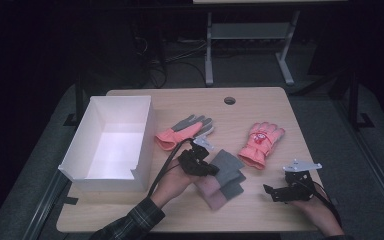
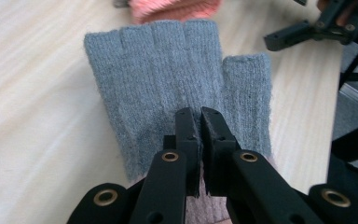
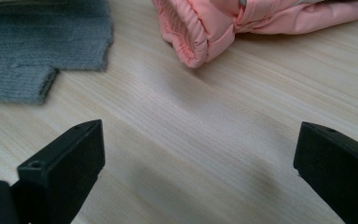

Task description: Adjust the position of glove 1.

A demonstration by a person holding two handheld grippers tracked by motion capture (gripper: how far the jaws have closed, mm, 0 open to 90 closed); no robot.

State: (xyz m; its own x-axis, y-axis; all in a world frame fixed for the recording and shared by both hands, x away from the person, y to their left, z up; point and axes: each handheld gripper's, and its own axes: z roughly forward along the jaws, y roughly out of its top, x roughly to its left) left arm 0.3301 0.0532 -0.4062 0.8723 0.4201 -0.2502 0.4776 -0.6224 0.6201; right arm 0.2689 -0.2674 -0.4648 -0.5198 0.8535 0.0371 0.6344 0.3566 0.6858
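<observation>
- Right gripper: held low over the near right part of the pale wooden bench, its jaws spread wide with nothing but bare wood between them, as the right gripper view shows; a grey three-cornered plate tops it.
- Left gripper: held in the person's left hand, whose plaid sleeve enters at the near edge; its jaws are clenched, pressed almost together at their tips, right over the knitted glove. The left gripper view does not settle whether any wool is pinched between them.
- Grey knitted fingerless glove with a pink cuff: lies flat on the bench near its middle, cuff towards the person, finger stubs pointing away; the left gripper's jaw tips sit over its palm area, between the four joined finger stubs and the separate thumb stub.
- Pink padded ski glove with a printed patch: lies on the bench beyond the right gripper, just right of the knitted glove, elastic cuff towards the person, apart from both grippers.
- Salmon glove with grey fingers: lies on the bench just beyond the left gripper, fingers pointing away and rightwards.
- White open-topped rectangular box: stands on the left part of the bench, beside the salmon glove.
- Round cable hole: near the bench's far edge.
</observation>
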